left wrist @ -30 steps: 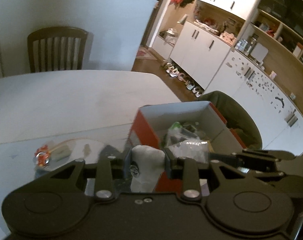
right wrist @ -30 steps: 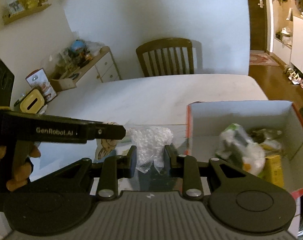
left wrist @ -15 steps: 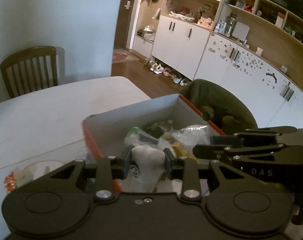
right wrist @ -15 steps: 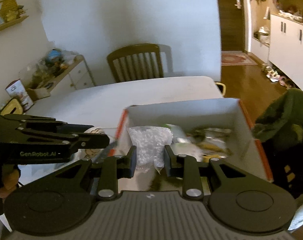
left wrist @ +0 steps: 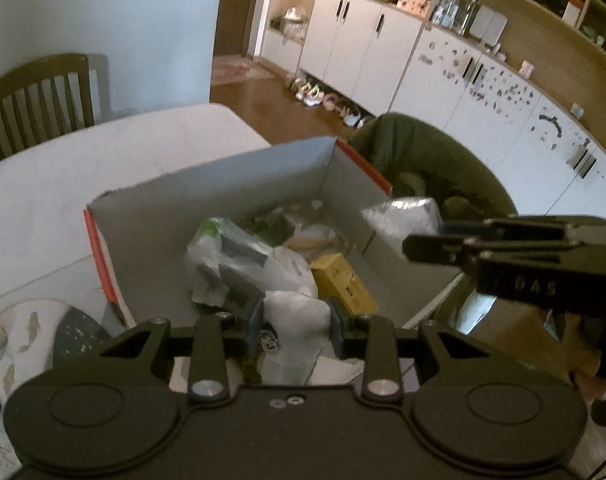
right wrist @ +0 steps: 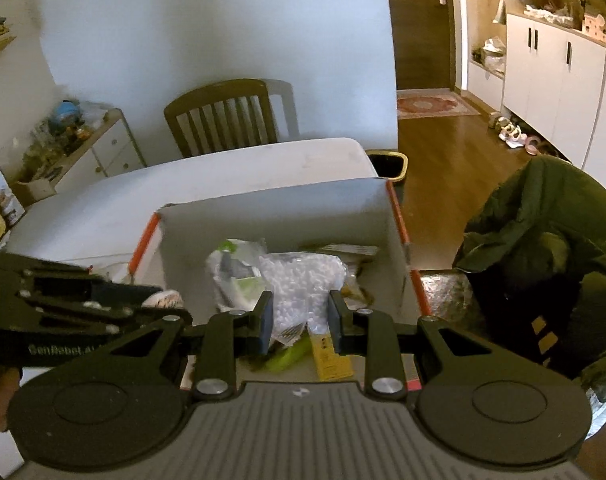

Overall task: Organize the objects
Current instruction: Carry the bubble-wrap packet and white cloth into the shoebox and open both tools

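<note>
An open cardboard box (left wrist: 151,240) with red outer sides and a grey inside stands on the white table; it holds plastic bags, a yellow carton (left wrist: 343,280) and other odds. My left gripper (left wrist: 294,326) is shut on a soft white bundle (left wrist: 295,320) and hangs over the box's near edge. My right gripper (right wrist: 297,318) is shut on a clear bag of small white pellets (right wrist: 299,280), above the box (right wrist: 263,216). In the left wrist view the right gripper (left wrist: 431,236) comes in from the right with that bag (left wrist: 403,220) over the box's right wall.
A white table (left wrist: 103,160) carries the box; a patterned plate (left wrist: 19,336) lies left of it. A dark green jacket (right wrist: 543,240) drapes a chair right of the box. A wooden chair (right wrist: 223,116) stands at the table's far side. A bin (right wrist: 387,162) sits on the floor.
Both grippers have swung to the right from the open tabletop to above the box and sunk a little, each still carrying its item. The box now fills the middle of both views.
</note>
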Demonstrator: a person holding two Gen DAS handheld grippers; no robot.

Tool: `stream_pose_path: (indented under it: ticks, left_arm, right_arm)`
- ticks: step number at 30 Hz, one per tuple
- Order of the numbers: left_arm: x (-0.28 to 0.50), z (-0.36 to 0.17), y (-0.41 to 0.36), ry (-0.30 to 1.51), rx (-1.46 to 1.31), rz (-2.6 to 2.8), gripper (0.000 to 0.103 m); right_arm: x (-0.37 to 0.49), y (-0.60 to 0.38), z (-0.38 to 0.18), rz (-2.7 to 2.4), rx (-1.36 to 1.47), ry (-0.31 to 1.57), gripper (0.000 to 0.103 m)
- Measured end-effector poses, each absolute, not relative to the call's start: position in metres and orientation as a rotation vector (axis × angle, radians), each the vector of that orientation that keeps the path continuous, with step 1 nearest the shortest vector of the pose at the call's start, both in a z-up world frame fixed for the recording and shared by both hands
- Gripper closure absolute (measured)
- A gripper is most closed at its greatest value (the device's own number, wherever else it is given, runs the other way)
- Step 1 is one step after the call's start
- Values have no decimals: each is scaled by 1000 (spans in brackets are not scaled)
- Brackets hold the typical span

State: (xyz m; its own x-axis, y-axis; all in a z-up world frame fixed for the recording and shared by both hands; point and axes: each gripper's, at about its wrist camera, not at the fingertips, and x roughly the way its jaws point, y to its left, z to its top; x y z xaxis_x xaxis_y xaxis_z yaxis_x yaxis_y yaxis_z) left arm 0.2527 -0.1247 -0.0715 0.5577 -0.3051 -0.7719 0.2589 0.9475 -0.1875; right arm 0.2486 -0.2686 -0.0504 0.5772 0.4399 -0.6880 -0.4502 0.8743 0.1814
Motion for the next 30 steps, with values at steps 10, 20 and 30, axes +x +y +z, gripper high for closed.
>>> stream_pose_path:
  ticks: [10, 20, 30]
  left_arm:
    - [272, -92, -135, 1005, -40, -293, 71]
    - [286, -114, -135, 1094, -32, -246, 71]
    - [303, -126, -137, 1136, -21, -218, 71]
  right_arm:
    - [286, -264, -73, 526, -35, 848, 76]
    - [317, -242, -95, 552, -95, 894, 76]
    - [329, -234, -113, 553, -134, 935, 76]
